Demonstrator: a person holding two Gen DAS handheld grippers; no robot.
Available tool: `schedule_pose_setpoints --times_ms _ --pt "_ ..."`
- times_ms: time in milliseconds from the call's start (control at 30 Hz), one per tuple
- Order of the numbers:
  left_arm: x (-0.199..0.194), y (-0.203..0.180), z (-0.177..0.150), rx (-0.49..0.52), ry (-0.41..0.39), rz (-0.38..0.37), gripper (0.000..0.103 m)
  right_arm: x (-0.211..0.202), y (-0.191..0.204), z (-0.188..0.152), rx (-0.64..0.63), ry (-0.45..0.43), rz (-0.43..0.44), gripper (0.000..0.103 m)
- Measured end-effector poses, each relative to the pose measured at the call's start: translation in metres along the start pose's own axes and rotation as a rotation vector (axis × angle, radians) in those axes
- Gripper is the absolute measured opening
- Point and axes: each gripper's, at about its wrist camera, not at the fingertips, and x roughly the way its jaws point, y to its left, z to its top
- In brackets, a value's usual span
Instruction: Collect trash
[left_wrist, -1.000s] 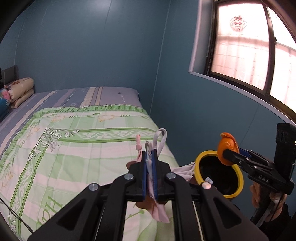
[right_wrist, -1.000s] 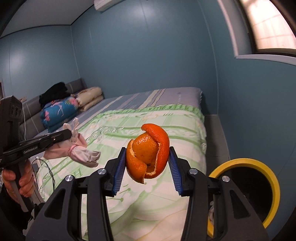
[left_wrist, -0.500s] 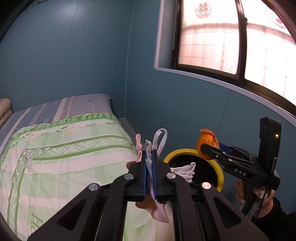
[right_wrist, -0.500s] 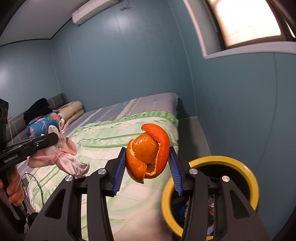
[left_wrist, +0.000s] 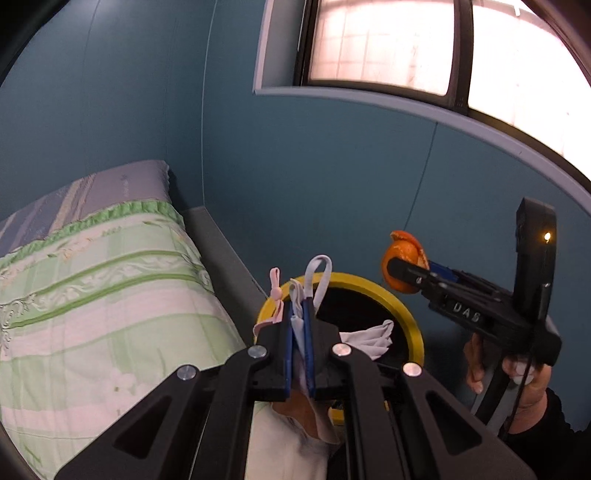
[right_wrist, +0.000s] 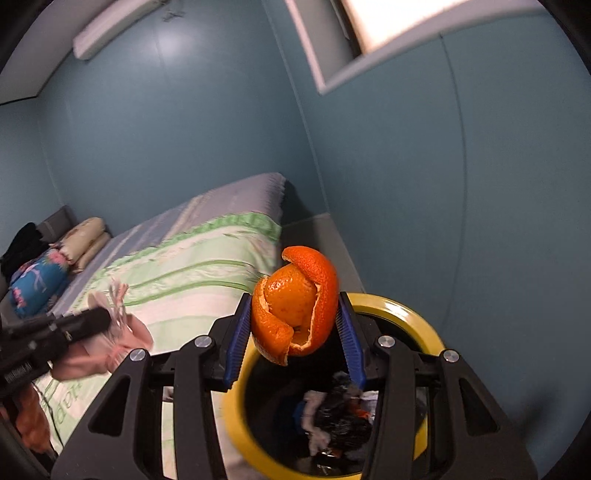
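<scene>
My right gripper (right_wrist: 295, 317) is shut on a curled orange peel (right_wrist: 295, 306), held over the near rim of a round bin with a yellow rim (right_wrist: 402, 306); crumpled trash lies inside the bin. From the left wrist view the same peel (left_wrist: 404, 266) hangs in the right gripper (left_wrist: 402, 269) above the bin's (left_wrist: 406, 314) right side. My left gripper (left_wrist: 300, 321) is shut on a bunched pink and pale cloth with loops (left_wrist: 314, 280), just in front of the bin's left rim. That cloth (right_wrist: 122, 332) shows blurred at the left of the right wrist view.
A bed with a green patterned quilt (left_wrist: 92, 288) lies left of the bin, with pillows (right_wrist: 85, 236) and a blue bundle (right_wrist: 37, 280) at its head. Teal walls close in behind and to the right. A window (left_wrist: 388, 44) is above. A person's hand (left_wrist: 517, 373) grips the right tool.
Both grippers have swung from over the bed toward the bin; it now sits directly under the peel and just ahead of the cloth. Neither grip has changed.
</scene>
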Motion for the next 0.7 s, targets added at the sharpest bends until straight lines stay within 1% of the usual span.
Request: schedule_pose_setpoints --times_ms 133,267,400,467,500,533,567,600,633,700 --pt "0.046 -0.001 -0.008 -0.006 0.067 -0.031 0.005 0.023 -0.021 -0.004 0.037 0.050 -0.051 0.043" --pt "0.085 -0.002 -0.019 -0.030 0.139 -0.058 0.005 0.043 -0.038 -0.008 0.074 0.101 -0.072 0.043" --pt "0.107 -0.007 -0.025 -0.045 0.174 -0.078 0.005 0.054 -0.041 -0.013 0.082 0.132 -0.076 0.046" --pt "0.109 -0.007 -0.027 -0.063 0.176 -0.082 0.009 0.057 -0.043 -0.012 0.083 0.140 -0.078 0.048" --pt "0.110 -0.006 -0.028 -0.072 0.179 -0.085 0.018 0.058 -0.043 -0.012 0.085 0.145 -0.080 0.048" --pt "0.110 -0.005 -0.028 -0.081 0.179 -0.088 0.029 0.058 -0.044 -0.011 0.085 0.146 -0.080 0.048" --pt "0.109 -0.003 -0.028 -0.092 0.173 -0.084 0.036 0.057 -0.045 -0.010 0.087 0.140 -0.088 0.049" --pt "0.106 0.000 -0.027 -0.102 0.163 -0.076 0.050 0.057 -0.045 -0.008 0.089 0.136 -0.090 0.052" --pt "0.101 0.003 -0.027 -0.110 0.151 -0.064 0.057 0.056 -0.046 -0.007 0.094 0.132 -0.091 0.053" --pt "0.092 0.011 -0.026 -0.131 0.130 -0.050 0.057 0.051 -0.044 -0.003 0.101 0.120 -0.104 0.053"
